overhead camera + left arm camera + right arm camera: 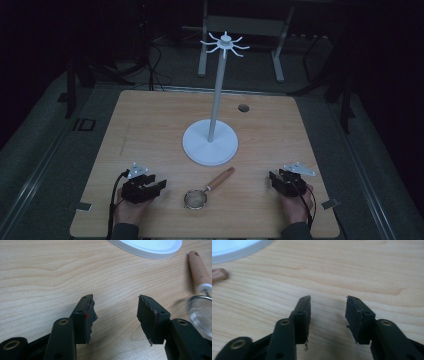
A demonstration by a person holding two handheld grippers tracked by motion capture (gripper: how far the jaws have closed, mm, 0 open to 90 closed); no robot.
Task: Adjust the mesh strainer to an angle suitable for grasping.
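A small metal mesh strainer (196, 199) with a wooden handle (220, 179) lies near the table's front edge, its handle pointing back right toward the white stand's round base (210, 142). The stand's pole rises to a ring of hooks (225, 44). My left gripper (148, 183) rests on the table left of the strainer, open and empty; in its own view the left gripper (115, 307) has the strainer (201, 312) and the handle (198, 268) to its right. My right gripper (276, 179) sits at the front right, open, with bare wood between its jaws (327, 305).
The wooden table (150, 125) has a dark round hole (243, 108) at the back right. Beyond its far edge stand a metal frame's legs (240, 40) and cables on a dark floor. The stand's base edge (234, 250) lies at the right gripper view's upper left.
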